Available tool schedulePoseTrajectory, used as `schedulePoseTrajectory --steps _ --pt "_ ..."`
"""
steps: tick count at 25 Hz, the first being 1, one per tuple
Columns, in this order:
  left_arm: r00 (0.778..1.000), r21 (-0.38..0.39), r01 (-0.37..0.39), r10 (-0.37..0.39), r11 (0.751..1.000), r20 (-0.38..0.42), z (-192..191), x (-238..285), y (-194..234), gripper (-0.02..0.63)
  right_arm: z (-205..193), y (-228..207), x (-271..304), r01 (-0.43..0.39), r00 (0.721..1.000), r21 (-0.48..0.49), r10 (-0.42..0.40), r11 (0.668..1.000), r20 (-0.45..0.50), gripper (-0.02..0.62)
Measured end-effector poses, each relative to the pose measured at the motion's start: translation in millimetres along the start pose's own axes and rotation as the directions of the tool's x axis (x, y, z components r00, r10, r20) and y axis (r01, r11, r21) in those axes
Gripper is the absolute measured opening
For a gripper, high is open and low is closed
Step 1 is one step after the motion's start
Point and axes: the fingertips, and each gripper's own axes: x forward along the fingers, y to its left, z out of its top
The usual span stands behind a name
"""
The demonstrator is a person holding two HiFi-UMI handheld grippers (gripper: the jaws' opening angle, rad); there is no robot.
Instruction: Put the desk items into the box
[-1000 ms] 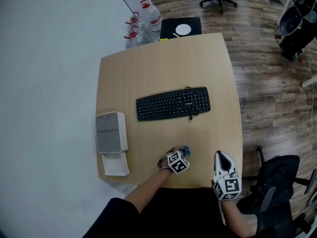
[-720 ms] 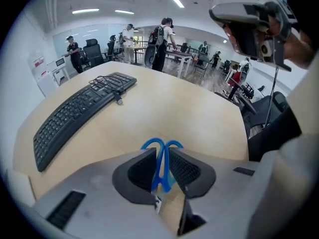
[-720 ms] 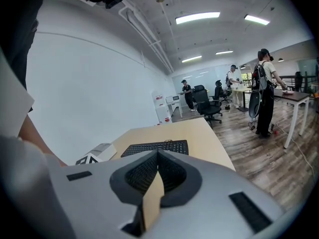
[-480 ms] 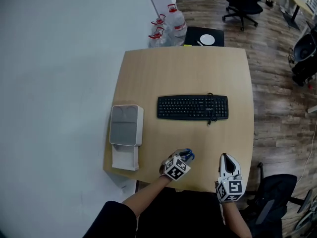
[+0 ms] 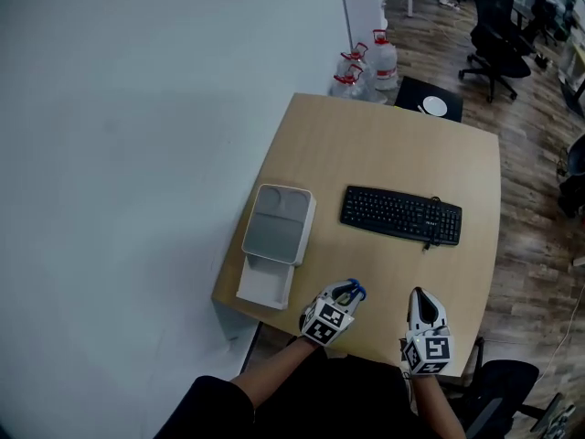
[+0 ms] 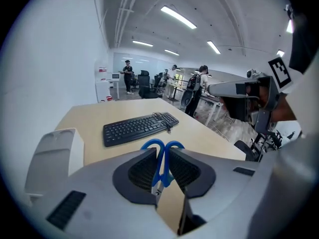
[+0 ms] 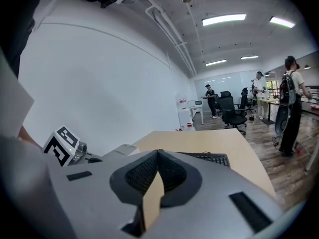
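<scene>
My left gripper hovers at the desk's front edge, shut on blue-handled scissors. In the left gripper view the two blue loops of the scissors stick up between the pads of the left gripper. My right gripper is beside it to the right, shut with nothing in it; in its own view the right gripper shows its pads meeting. A white box with a grey top sits at the desk's left edge. A black keyboard lies mid-desk.
The wooden desk stands against a pale wall on the left. Water bottles and a white cabinet stand behind its far corner. Office chairs and people are further off. A chair sits near the desk's front right.
The head view has swung left, so the desk now sits further right and more wall shows. Both grippers stay at the front edge, the left still gripping the scissors.
</scene>
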Motion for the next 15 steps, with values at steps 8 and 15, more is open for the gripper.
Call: schedulePoseTrajectory --steps 8,15 --pt "0.994 0.050 -0.075 0.071 0.996 0.079 6.1 -77.3 60.7 0.078 19.8 97.0 42.1 -0.088 0.996 -0.080 0.089 0.993 0.003 0.060" --pt "0.984 0.043 -0.128 0.122 0.991 0.130 -9.2 -134.2 106.5 0.078 31.5 175.8 66.0 -0.140 0.990 -0.108 0.143 0.984 0.021 0.060"
